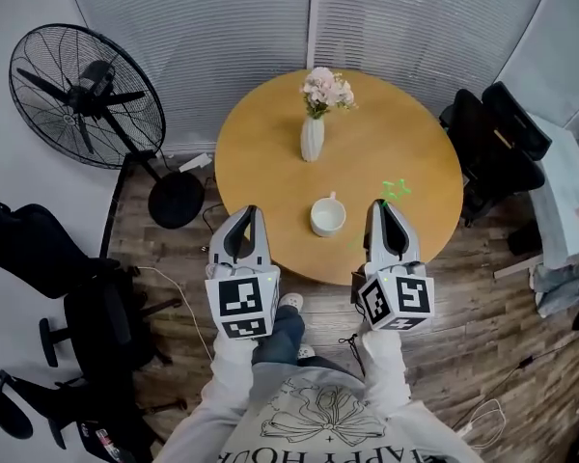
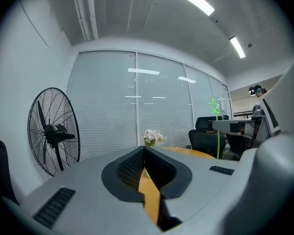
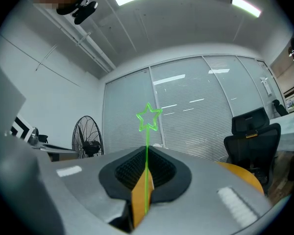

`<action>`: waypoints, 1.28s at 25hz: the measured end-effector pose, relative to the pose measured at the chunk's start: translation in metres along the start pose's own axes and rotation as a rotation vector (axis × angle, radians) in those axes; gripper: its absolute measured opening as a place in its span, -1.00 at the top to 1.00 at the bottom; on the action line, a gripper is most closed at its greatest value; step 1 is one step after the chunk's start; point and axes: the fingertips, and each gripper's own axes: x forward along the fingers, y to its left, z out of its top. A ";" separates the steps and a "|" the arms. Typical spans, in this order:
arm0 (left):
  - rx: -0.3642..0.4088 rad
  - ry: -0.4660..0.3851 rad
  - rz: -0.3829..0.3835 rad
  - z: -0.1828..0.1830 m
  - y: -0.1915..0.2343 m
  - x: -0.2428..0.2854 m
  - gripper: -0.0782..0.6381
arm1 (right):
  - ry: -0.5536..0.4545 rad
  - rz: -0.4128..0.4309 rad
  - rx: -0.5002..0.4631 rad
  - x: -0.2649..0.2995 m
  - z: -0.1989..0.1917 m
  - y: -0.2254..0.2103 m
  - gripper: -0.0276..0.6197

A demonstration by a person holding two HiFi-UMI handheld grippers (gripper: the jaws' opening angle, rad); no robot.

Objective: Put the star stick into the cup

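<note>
A thin green star stick (image 3: 148,117) rises from between my right gripper's (image 1: 385,207) jaws, which are shut on its stem. In the head view the star (image 1: 396,191) shows just beyond that gripper's tip, over the round wooden table (image 1: 405,152). The white cup (image 1: 327,215) stands on the table near its front edge, a little left of my right gripper. My left gripper (image 1: 250,211) hangs at the table's front left edge, jaws closed together with nothing between them. From the left gripper view the star stick (image 2: 215,112) shows at the right.
A white vase with pink flowers (image 1: 316,114) stands mid-table behind the cup. A black floor fan (image 1: 87,95) is at the left, black office chairs (image 1: 497,143) at the right and another chair (image 1: 68,287) at the lower left. Blinds line the back wall.
</note>
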 end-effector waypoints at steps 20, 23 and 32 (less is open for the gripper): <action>0.004 0.102 -0.134 -0.023 0.025 0.163 0.76 | 0.087 -0.085 0.028 0.136 -0.057 -0.033 0.85; 0.001 0.126 -0.148 -0.033 0.028 0.181 0.76 | 0.111 -0.099 0.038 0.148 -0.071 -0.039 0.85; -0.005 0.193 -0.195 -0.064 0.024 0.220 0.76 | 0.172 -0.142 0.073 0.169 -0.108 -0.057 0.85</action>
